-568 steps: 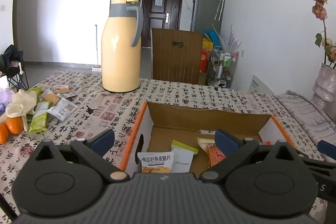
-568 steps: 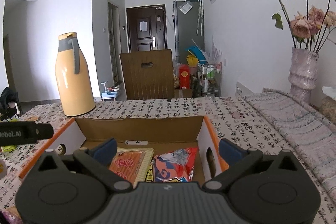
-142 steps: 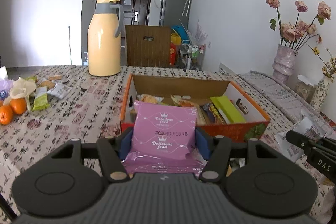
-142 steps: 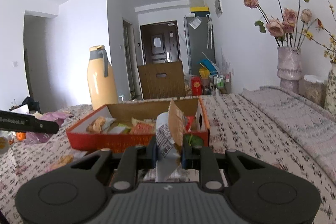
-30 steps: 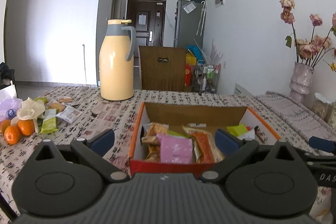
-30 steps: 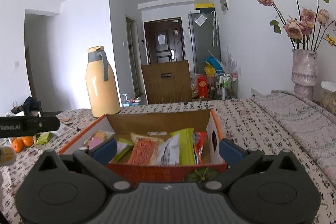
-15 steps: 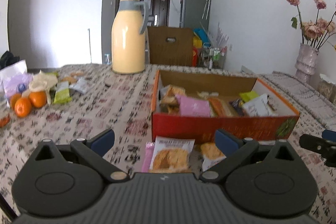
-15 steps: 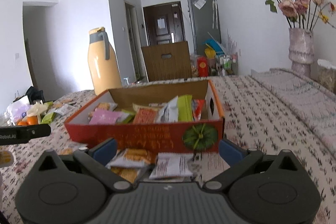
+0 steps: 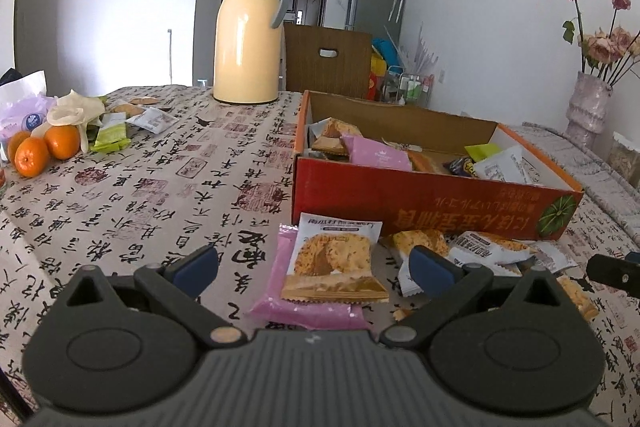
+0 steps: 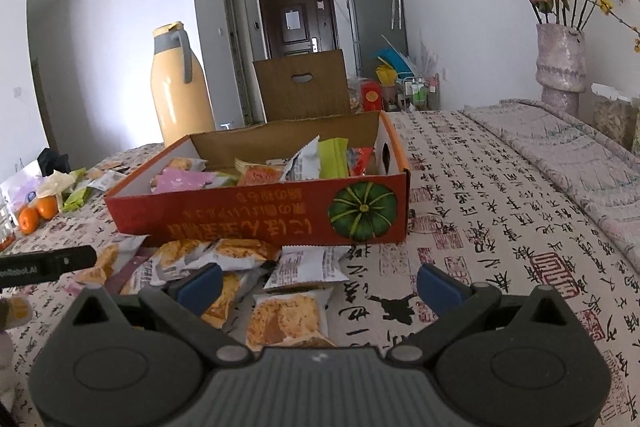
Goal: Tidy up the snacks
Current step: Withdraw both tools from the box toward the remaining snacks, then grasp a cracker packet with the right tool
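At the far left of the left wrist view two oranges sit on the patterned tablecloth beside a green packet; behind them stands a yellow thermos jug; the left gripper has its fingers spread wide and empty, low over a cracker packet that lies on top of a pink packet; just beyond is the orange cardboard box, holding a pink pouch and other snacks; more loose packets lie against its front wall. In the right wrist view the right gripper is likewise wide open, holding nothing, above a white packet and a cracker pack; a vase of dried roses stands at far right.
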{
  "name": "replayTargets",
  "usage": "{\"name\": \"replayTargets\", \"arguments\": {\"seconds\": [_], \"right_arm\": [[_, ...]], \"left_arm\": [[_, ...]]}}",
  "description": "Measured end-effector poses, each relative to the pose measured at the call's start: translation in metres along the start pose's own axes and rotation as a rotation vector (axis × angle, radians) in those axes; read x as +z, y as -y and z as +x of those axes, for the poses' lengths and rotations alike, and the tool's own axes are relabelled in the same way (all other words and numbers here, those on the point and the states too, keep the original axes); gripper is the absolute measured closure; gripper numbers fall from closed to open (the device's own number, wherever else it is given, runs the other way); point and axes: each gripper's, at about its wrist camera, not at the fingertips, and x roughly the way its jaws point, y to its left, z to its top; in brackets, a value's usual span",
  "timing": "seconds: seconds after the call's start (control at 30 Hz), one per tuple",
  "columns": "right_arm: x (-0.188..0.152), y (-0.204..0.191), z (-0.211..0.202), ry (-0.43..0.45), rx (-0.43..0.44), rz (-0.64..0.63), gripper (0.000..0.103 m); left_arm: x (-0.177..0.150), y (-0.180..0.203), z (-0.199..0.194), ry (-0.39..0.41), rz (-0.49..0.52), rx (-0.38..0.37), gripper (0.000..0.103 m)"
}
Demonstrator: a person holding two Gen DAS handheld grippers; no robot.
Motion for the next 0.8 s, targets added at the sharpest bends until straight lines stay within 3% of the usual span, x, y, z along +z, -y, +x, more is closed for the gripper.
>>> {"name": "replayTargets", "arguments": {"seconds": [0.8], "right_arm": [[-0.003, -0.009, 0.012, -0.038, -0.004, -0.019, 0.000]], "left_arm": [[-0.003, -0.004, 0.000, 0.012, -0.033, -0.035, 0.000]]}}
